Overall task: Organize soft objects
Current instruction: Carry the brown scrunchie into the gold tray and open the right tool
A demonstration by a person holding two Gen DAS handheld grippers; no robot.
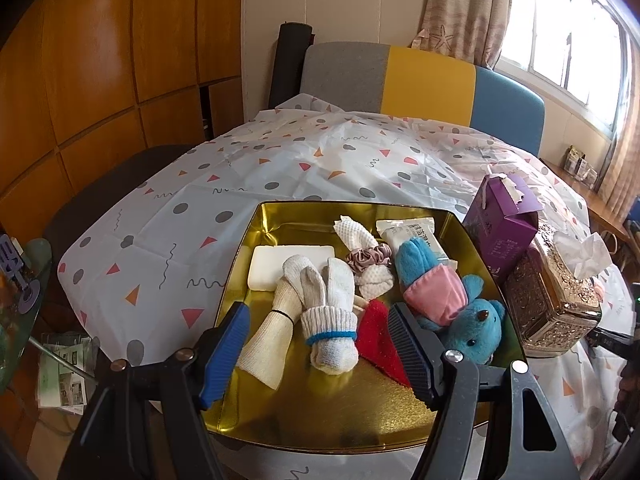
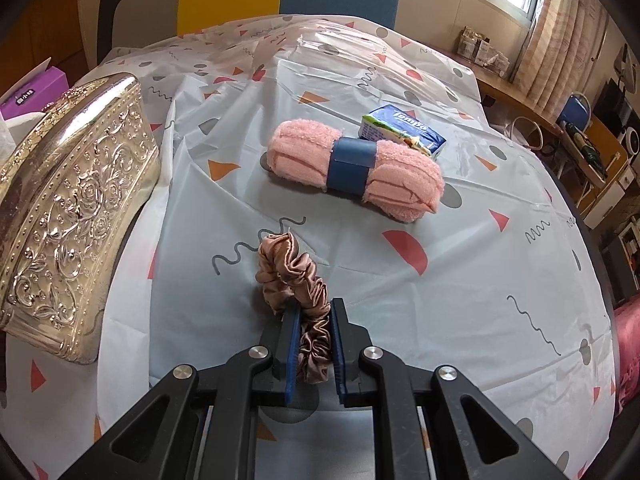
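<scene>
Pinching a brown satin scrunchie (image 2: pixel 298 280), the right gripper (image 2: pixel 314 316) is squeezing its blue pads together on the near loop of the fabric, while the far loop is lying on the patterned tablecloth (image 2: pixel 400 208). The left gripper (image 1: pixel 316 320) is standing spread and empty above the near part of the gold tin tray (image 1: pixel 340 412), with nothing between its pads.

That tray is already holding the sorted pieces: rolled white socks (image 1: pixel 320 304), a white soap-like block (image 1: pixel 276 264), a red cloth (image 1: pixel 378 336), a mauve scrunchie (image 1: pixel 368 258), a wipes packet (image 1: pixel 404 232) and a blue plush toy (image 1: pixel 448 300). A rolled pink towel (image 2: pixel 352 164) with a blue band and a tissue pack (image 2: pixel 404 130) are waiting on the cloth farther off, well apart from the tray.

To do this step well, the grip probably needs to stay firm, since satin is slippery and only one side of the ring is caught. Lifting straight up before travelling should be keeping the trailing loop from dragging the tablecloth. The ornate silver tissue box (image 2: pixel 76 208) is standing between this spot and the tray, so carrying over it rather than past its side looks safer. Letting go over the bare gold patch near the left gripper would be avoiding a pile-up.
</scene>
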